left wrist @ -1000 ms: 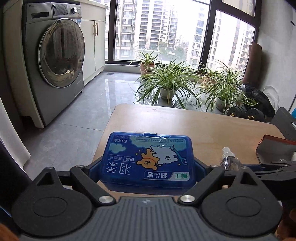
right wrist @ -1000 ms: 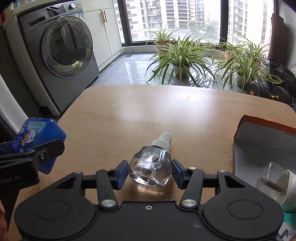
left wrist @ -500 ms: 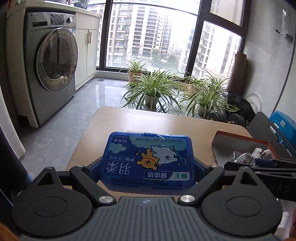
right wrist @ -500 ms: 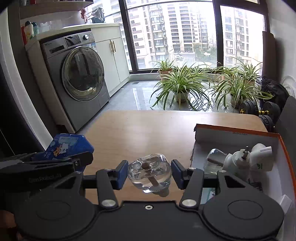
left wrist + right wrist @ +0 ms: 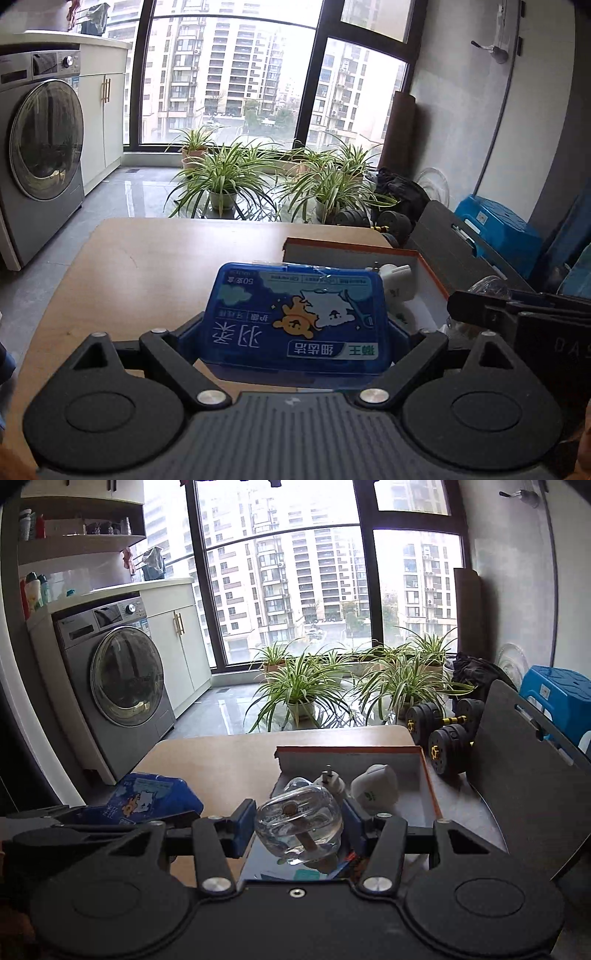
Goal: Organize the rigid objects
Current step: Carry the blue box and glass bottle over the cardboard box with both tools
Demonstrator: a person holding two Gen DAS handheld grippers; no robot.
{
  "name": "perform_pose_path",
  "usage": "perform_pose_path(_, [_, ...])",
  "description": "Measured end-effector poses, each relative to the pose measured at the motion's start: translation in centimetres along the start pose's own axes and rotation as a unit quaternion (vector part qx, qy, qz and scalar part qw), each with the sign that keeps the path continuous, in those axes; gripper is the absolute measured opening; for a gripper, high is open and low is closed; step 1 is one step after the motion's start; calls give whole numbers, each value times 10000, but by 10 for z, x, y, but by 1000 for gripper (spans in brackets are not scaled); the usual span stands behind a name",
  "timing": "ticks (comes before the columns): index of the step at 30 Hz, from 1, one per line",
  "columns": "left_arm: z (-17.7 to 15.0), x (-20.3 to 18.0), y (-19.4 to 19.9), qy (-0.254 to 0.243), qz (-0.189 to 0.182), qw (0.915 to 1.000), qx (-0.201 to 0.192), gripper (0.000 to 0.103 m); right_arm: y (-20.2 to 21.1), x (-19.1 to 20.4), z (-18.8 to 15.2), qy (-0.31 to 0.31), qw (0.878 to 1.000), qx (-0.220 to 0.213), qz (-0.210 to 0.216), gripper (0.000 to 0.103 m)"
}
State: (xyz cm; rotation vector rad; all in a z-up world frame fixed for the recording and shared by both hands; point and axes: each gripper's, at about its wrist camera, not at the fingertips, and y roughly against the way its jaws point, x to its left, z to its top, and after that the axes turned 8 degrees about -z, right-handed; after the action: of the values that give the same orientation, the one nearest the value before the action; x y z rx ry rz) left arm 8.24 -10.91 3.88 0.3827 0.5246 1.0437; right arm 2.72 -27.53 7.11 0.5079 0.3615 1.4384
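Observation:
My left gripper (image 5: 295,325) is shut on a blue plastic floss box (image 5: 299,314) with a cartoon label and holds it above the wooden table, near the left wall of the orange-rimmed cardboard box (image 5: 332,251). The floss box also shows in the right wrist view (image 5: 155,797). My right gripper (image 5: 297,823) is shut on a clear glass bottle (image 5: 297,818) with a wick and holds it over the near end of the cardboard box (image 5: 351,751). Inside the box lie a white plug-in heater (image 5: 375,790) and another plug unit (image 5: 330,781).
The wooden table (image 5: 147,258) reaches to its far edge by potted plants (image 5: 299,686). A washing machine (image 5: 118,686) stands left. A dark board (image 5: 524,775), dumbbells (image 5: 443,731) and a blue stool (image 5: 557,690) stand right of the table.
Both grippers have risen and moved right, toward the cardboard box. The clear bottle was lifted off the table and now hangs over the box. The floss box stays gripped.

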Motion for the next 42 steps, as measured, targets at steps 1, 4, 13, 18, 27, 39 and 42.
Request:
perform_pose_path(1, [-2,-7,-2,-48,-46,10000,6,95,4,-9,-1,-51,10000,-25,-58,62])
perform_pose_path(4, [-5,-24,-8,-152,-202,9997,38,95,11,-29,-6,-181,9996,-69,-193,62])
perform_pose_path(13, [-13,-53,-20,-379,-311,9987,135,95,16,-63,-17,-422,9985,-77,-332,62])
perform_pose_path(18, [-17,-62,-22,-449,-292,9984,193,95,11,-67,-18,-466,9985,-63,-297,62])
perform_pose_path(27, [-20,-62,-25,-447,-213,9984,271,95,-7,-67,-11,-478,9986,-34,-234,62])
perform_pose_path(39, [-14,-64,-32,-451,-164,9984,289,95,-18,-64,-5,-501,9985,-29,-215,62])
perform_pose_path(42, [-13,-64,-35,-445,-161,9984,307,95,-23,-62,-2,-501,9985,-10,-221,62])
